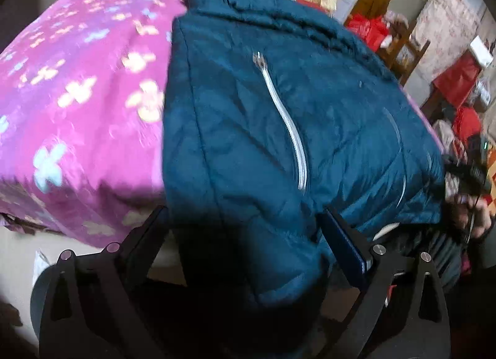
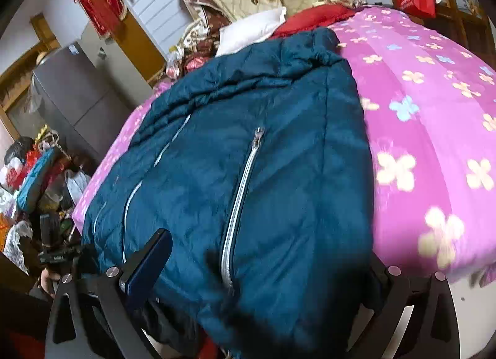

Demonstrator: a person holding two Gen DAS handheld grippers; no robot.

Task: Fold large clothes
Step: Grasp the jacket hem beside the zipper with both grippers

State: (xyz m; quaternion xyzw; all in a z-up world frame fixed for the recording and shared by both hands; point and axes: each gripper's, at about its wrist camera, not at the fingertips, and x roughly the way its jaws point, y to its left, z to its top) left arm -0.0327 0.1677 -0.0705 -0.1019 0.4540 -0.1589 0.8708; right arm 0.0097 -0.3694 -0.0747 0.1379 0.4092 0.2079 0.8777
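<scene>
step: reaching for hem, fold not begun | jacket (image 1: 279, 141) flat on pink bed (image 1: 77, 95), hem over near edge | L tool (image 1: 245, 222) wide, astride hem, no grip | R tool (image 2: 266, 253) wide too, no grip | next: pinch hem both sides, lift toward collar

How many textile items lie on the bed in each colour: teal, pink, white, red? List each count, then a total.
Teal: 1, the jacket
Pink: 1, the flowered bedspread
White: 1, the pillow
Red: 1, the cloth behind the jacket
Total: 4
</scene>
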